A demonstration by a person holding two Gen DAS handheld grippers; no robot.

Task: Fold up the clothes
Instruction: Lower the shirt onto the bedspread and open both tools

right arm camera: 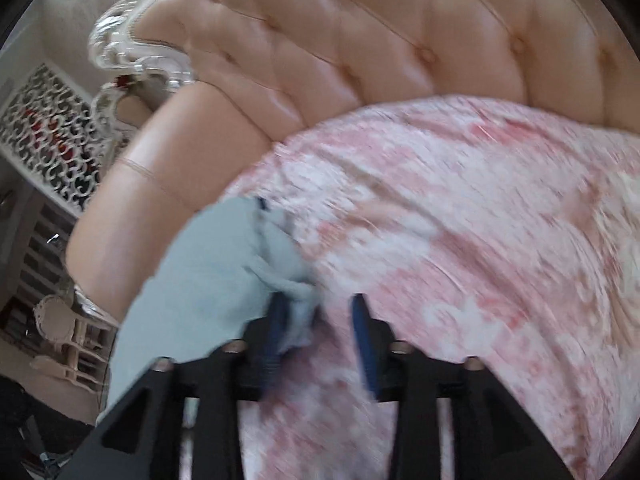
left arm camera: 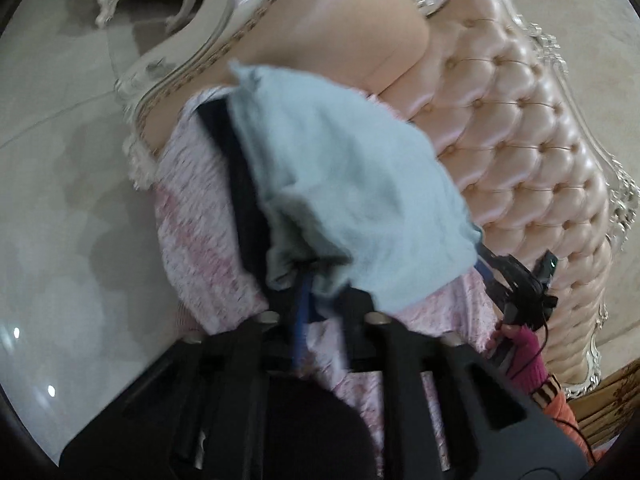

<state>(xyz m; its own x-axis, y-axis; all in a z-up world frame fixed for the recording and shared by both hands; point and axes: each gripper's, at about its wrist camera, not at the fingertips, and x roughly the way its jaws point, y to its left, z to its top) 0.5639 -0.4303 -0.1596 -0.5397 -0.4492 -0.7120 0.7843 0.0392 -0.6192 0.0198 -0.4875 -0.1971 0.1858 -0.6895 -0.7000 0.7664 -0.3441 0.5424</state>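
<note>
Clothes for folding lie on a pink sofa [right arm camera: 360, 32] with soft buttoned padding. One thing is a light blue cloth [left arm camera: 344, 184], and it sits on top of a pink and white blanket [right arm camera: 460, 208] that covers the seat.

From the left wrist camera, the left gripper [left arm camera: 320, 280] points down at the blue cloth. Its two black fingers stand apart. The blue cloth drapes over the far finger and hides its tip, and a bunched corner of the cloth sits right by the blue pad [left arm camera: 300, 320] between the fingers. The pads do not press on it. The picture is blurry there, so I cannot tell if the cloth touches the pad.

In that same view, the right gripper [left arm camera: 516, 280] shows at the far edge of the blue cloth, just beside it. A hand in a dark pink glove [left arm camera: 520, 344] holds that tool, with an orange sleeve [left arm camera: 560, 408] behind it.

From the right wrist camera, the right gripper [right arm camera: 320, 320] has its two blue pads spread apart too. A twisted end of the blue cloth [right arm camera: 192, 288] hangs over the left pad, and the gap between the pads shows only the pink blanket. Nothing is pinched.

Beyond the sofa arm there is a shiny pale floor [left arm camera: 60, 200]
</note>
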